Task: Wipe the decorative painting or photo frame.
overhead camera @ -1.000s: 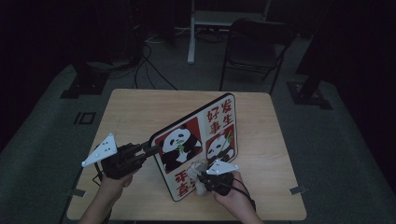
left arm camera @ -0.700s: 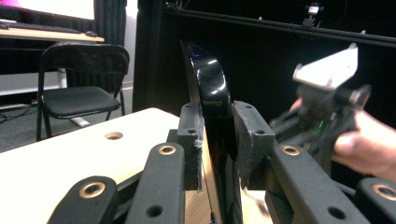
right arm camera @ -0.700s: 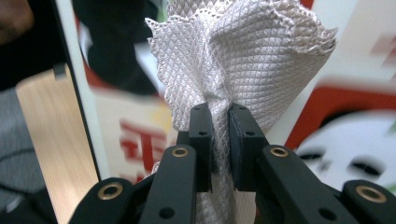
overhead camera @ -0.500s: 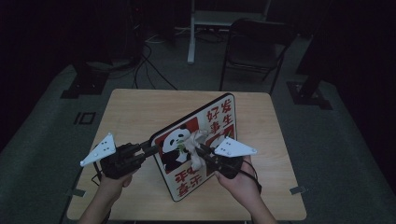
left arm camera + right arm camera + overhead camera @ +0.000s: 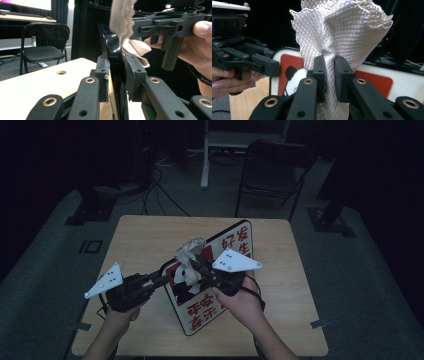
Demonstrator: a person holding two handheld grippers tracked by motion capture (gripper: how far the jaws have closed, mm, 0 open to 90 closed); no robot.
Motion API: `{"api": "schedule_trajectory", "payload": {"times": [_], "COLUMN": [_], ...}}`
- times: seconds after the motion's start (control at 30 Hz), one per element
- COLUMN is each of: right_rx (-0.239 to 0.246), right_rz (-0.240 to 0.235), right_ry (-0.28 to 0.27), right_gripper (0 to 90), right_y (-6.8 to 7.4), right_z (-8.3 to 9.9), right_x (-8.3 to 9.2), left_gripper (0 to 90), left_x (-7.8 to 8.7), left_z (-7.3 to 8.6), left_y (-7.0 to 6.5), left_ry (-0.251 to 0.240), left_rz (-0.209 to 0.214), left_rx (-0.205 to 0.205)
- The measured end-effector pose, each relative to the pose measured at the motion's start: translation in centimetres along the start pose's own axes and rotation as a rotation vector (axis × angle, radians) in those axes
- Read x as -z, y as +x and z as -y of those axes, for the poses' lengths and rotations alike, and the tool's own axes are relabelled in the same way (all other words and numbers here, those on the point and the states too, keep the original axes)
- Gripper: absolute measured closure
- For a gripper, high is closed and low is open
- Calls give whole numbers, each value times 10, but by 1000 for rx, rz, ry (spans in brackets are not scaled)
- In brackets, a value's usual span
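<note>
On table (image 5: 145,240) — one board (image 5: 235,245), one cloth (image 5: 190,251)

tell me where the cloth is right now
The cloth is pinched in the right gripper, raised in front of the panda board's upper left part in the high view, up off the table.

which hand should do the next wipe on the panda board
Right. The right gripper is already shut on the cloth, held over the panda board. The left gripper is clamped on the board's edge, propping it upright, so letting go would probably drop it.
</note>
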State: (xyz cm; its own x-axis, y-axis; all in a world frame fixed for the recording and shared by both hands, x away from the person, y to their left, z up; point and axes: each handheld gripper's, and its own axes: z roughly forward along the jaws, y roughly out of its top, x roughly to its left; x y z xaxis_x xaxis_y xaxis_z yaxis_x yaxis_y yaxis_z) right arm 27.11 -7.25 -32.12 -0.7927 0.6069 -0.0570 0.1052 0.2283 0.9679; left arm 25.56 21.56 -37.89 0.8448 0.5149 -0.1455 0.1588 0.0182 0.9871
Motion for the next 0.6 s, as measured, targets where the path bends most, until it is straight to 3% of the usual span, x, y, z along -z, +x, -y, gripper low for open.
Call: {"api": "schedule_trajectory", "payload": {"times": [0.2, 0.33, 0.6], "right_rx": [1, 16, -9], "right_rz": [-2, 12, 8], "right_ry": [36, 53, 96], "right_gripper": [809, 810, 811], "right_y": [0, 2, 4], "right_z": [9, 18, 48], "right_x": [-15, -15, -13], "left_gripper": [756, 755, 753], "left_x": [1, 0, 0], "left_z": [0, 0, 0], "left_y": [1, 0, 0], "left_ry": [5, 4, 4], "left_rz": [-3, -3, -2], "left_rx": [3, -1, -2]}}
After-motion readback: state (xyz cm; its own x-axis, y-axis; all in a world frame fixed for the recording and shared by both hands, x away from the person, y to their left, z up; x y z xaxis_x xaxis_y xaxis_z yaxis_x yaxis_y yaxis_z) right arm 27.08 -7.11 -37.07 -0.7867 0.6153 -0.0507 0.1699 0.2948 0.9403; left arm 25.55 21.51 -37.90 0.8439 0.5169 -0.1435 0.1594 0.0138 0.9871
